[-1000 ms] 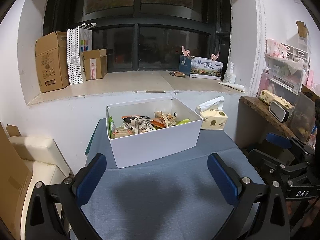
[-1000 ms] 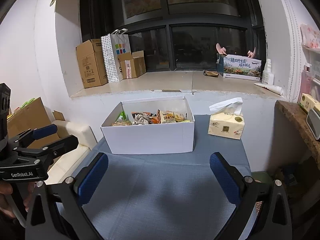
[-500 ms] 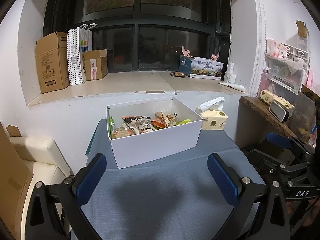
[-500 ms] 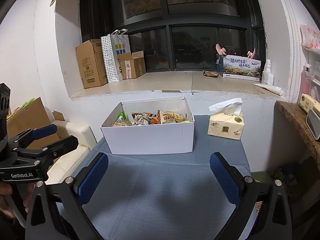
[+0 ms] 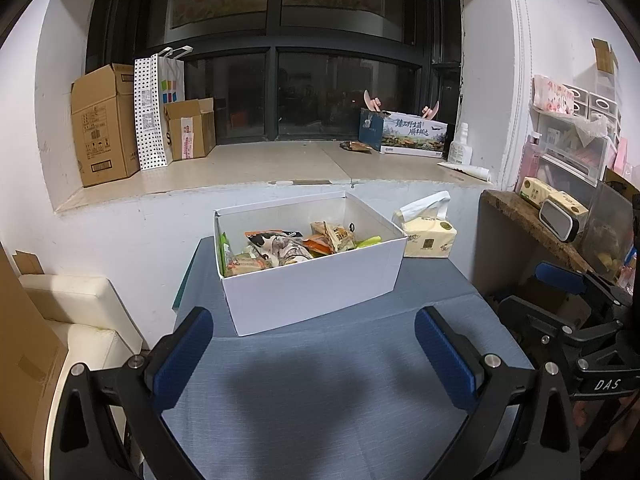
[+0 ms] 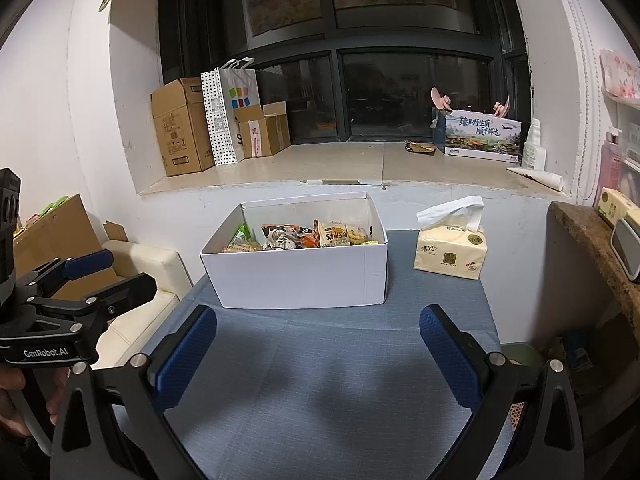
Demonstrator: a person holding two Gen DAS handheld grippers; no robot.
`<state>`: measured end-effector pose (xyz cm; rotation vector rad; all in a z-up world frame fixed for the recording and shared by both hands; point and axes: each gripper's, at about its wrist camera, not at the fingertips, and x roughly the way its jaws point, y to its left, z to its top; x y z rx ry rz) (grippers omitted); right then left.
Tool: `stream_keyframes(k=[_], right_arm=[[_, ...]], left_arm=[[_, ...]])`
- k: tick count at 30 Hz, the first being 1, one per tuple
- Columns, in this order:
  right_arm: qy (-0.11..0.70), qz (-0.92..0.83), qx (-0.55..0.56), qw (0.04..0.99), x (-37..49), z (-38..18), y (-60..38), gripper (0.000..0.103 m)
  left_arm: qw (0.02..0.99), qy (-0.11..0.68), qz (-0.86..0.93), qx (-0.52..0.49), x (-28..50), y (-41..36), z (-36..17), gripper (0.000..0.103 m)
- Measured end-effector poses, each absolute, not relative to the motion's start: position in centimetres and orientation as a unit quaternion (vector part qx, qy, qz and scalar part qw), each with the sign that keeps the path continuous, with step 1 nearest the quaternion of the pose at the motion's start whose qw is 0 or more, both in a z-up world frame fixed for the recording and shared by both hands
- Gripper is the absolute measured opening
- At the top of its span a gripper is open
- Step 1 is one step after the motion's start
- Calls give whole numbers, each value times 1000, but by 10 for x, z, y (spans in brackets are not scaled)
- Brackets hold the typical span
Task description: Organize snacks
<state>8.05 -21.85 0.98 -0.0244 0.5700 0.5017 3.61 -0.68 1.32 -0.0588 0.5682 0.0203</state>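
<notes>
A white open box (image 5: 316, 288) stands at the far end of a blue-grey table (image 5: 320, 400), holding several snack packets (image 5: 288, 248). It also shows in the right wrist view (image 6: 296, 280), with the packets (image 6: 316, 236) inside. My left gripper (image 5: 314, 356) is open and empty, held over the table in front of the box. My right gripper (image 6: 318, 356) is open and empty too, in front of the box. Each gripper shows at the edge of the other's view.
A yellow tissue pack (image 6: 450, 254) sits right of the box. Behind is a windowsill with cardboard boxes (image 5: 104, 124), a dotted paper bag (image 5: 154, 112) and a printed carton (image 5: 404, 134). A cream seat (image 5: 72, 312) is left; a cluttered shelf (image 5: 560, 216) is right.
</notes>
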Motion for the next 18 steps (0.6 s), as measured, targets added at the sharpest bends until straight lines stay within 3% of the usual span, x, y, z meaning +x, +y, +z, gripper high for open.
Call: stream_keyframes(k=[18], right_arm=[[279,245,-14,928,82,10,-217,103]], left_arm=[[959,283,11,-28,36,-4,11,103]])
